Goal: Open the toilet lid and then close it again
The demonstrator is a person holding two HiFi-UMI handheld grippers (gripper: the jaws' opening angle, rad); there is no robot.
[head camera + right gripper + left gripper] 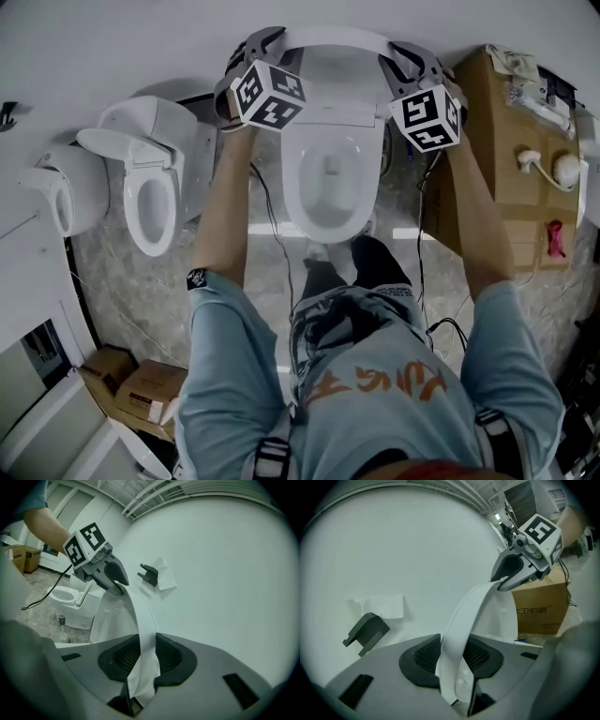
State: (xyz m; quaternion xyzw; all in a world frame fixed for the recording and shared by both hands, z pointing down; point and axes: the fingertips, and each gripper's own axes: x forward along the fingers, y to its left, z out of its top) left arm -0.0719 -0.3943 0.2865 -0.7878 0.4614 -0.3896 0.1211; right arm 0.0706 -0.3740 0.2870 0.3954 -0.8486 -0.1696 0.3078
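The white toilet lid [334, 38] stands raised, close to the wall behind the open bowl [328, 187]. My left gripper [255, 49] is shut on the lid's left rim, and my right gripper [411, 62] is shut on its right rim. In the left gripper view the curved lid edge [461, 630] runs up from between the pads of my left gripper [458, 670] to the right gripper [516, 573] at the other end. The right gripper view mirrors this: the lid edge [144, 630] sits pinched in my right gripper [140, 667], with the left gripper [108, 576] gripping the far end.
A second toilet [150, 183] and another white fixture [66, 192] stand to the left. A large cardboard box [506, 141] with small items sits at the right, smaller boxes [141, 389] at lower left. Cables trail on the floor. A black bracket [365, 632] hangs on the wall.
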